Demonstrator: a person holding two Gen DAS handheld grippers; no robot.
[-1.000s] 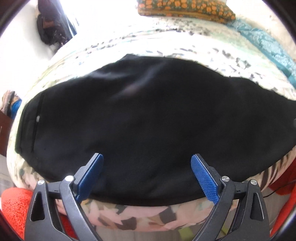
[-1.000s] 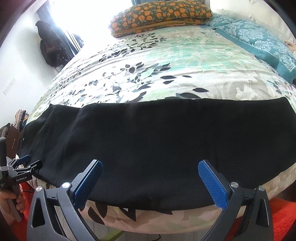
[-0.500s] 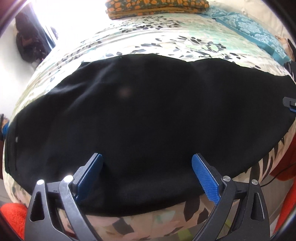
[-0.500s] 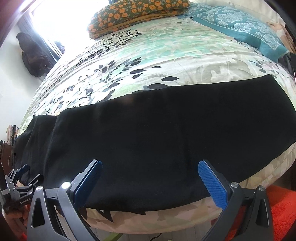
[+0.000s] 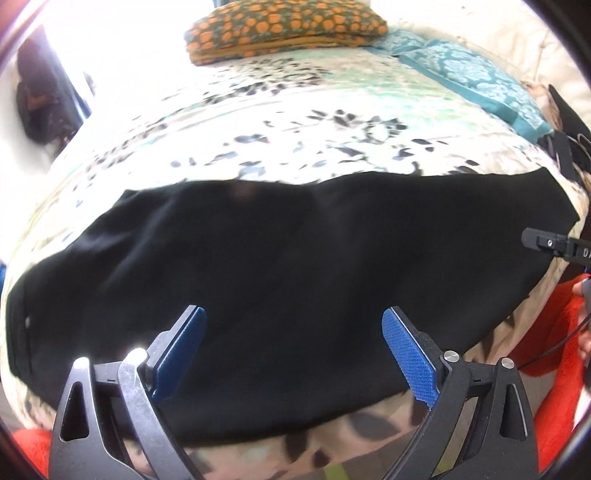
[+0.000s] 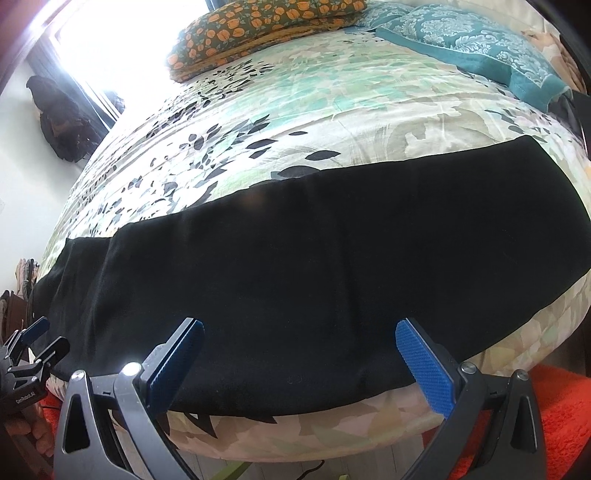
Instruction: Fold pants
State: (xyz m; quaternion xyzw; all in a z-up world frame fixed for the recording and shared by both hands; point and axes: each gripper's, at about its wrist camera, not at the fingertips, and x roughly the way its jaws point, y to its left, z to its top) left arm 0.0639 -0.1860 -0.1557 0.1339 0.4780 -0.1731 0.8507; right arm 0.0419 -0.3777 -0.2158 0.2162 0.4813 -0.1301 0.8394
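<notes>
Black pants (image 5: 295, 266) lie flat in a long band along the near edge of a floral bedspread (image 5: 280, 122), waistband at the left. My left gripper (image 5: 293, 354) hovers open over the pants' near edge, nothing between its blue pads. In the right wrist view the same pants (image 6: 314, 266) stretch across the bed (image 6: 314, 96), and my right gripper (image 6: 299, 365) is open just above their near hem, holding nothing. The left gripper (image 6: 33, 343) shows at the far left of that view, by the waistband end. The right gripper's tip (image 5: 554, 245) pokes in at the right edge of the left view.
An orange-patterned folded pillow (image 6: 266, 26) and a teal patterned pillow (image 6: 476, 40) lie at the bed's far end. A red-orange rug (image 6: 565, 413) covers the floor beside the bed. Dark clothing (image 6: 59, 118) hangs on the wall at the left. Dark items (image 5: 565, 140) sit at the bed's right edge.
Both views have swung rightward along the pants, so the leg end now shows. Both grippers stayed open throughout. The pants have not moved.
</notes>
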